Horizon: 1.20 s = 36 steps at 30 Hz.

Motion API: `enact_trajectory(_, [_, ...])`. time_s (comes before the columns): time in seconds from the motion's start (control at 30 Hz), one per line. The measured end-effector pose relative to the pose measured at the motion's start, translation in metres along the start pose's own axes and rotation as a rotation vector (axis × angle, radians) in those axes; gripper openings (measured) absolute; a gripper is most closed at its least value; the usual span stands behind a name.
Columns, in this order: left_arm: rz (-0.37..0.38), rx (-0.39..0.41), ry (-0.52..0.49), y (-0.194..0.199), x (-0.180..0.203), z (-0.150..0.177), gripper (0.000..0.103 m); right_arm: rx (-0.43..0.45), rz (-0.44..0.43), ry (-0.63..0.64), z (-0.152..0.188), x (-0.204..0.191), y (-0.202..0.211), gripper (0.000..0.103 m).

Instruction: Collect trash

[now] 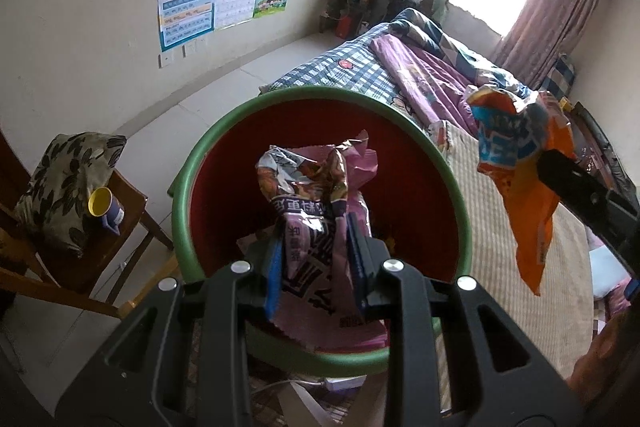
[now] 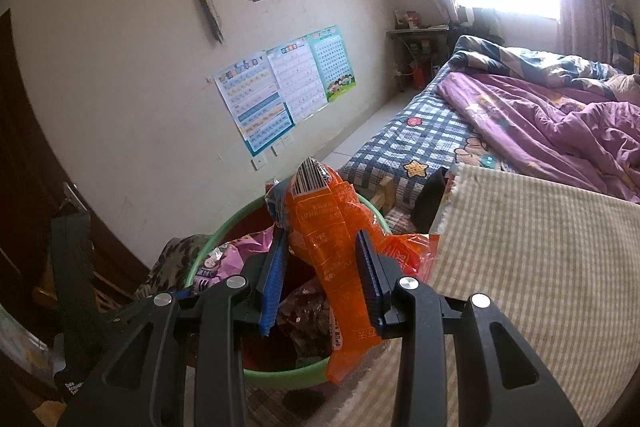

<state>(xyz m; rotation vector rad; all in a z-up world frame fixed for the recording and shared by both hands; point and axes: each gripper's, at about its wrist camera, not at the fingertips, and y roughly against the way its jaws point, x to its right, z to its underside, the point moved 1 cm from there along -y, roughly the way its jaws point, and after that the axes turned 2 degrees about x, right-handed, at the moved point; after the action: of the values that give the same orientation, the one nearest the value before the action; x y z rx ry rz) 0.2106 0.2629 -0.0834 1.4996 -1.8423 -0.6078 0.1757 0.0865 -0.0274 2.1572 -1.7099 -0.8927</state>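
Note:
A red bin with a green rim [image 1: 182, 195] stands below both grippers; it also shows in the right wrist view [image 2: 208, 239]. My left gripper [image 1: 314, 255] is shut on a crumpled pink snack bag [image 1: 316, 195] and holds it over the bin's mouth. My right gripper [image 2: 322, 259] is shut on an orange snack bag [image 2: 332, 247] and holds it above the bin's right rim. The orange bag [image 1: 520, 171] hangs to the right of the bin in the left wrist view. Dark wrappers [image 2: 304, 319] lie inside the bin.
A table with a checked beige cloth [image 2: 540, 267] lies to the right of the bin. A wooden chair [image 1: 120, 227] on the left carries a floral cushion [image 1: 64, 183] and a yellow-and-purple cup [image 1: 106, 209]. A bed with purple bedding [image 2: 540, 119] is behind.

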Motion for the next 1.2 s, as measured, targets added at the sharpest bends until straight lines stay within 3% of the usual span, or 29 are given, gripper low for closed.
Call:
enact_trajectory(0.27, [-0.001,-0.002,-0.004,-0.009,0.001,-0.006,0.030,-0.018,-0.008,-0.007,-0.001,0.000,-0.009,0.034])
enact_trajectory(0.37, [-0.014,0.006,0.006,-0.010,-0.002,-0.007,0.045,-0.027,-0.035,-0.012,-0.003,-0.003,-0.013,0.037])
enact_trajectory(0.43, [-0.034,0.027,0.018,-0.007,-0.005,-0.006,0.064,-0.034,-0.052,-0.013,-0.002,-0.005,-0.016,0.040])
enact_trajectory(0.5, [-0.051,0.051,0.025,-0.003,-0.008,-0.007,0.071,-0.036,-0.061,-0.016,-0.001,-0.006,-0.017,0.049])
enact_trajectory(0.63, [-0.066,0.066,0.037,0.006,-0.014,-0.009,0.073,-0.017,-0.063,-0.028,0.000,-0.005,-0.010,0.065])
enact_trajectory(0.83, [-0.089,0.152,0.050,0.038,-0.006,-0.005,0.084,0.071,-0.064,-0.029,0.000,0.004,0.027,0.081])
enact_trajectory(1.0, [-0.139,0.273,0.048,0.080,0.017,0.006,0.095,0.184,-0.094,0.007,0.002,0.015,0.082,0.094])
enact_trajectory(1.2, [-0.206,0.398,-0.017,0.123,0.061,0.026,0.097,0.256,-0.147,0.020,0.010,0.038,0.142,0.096])
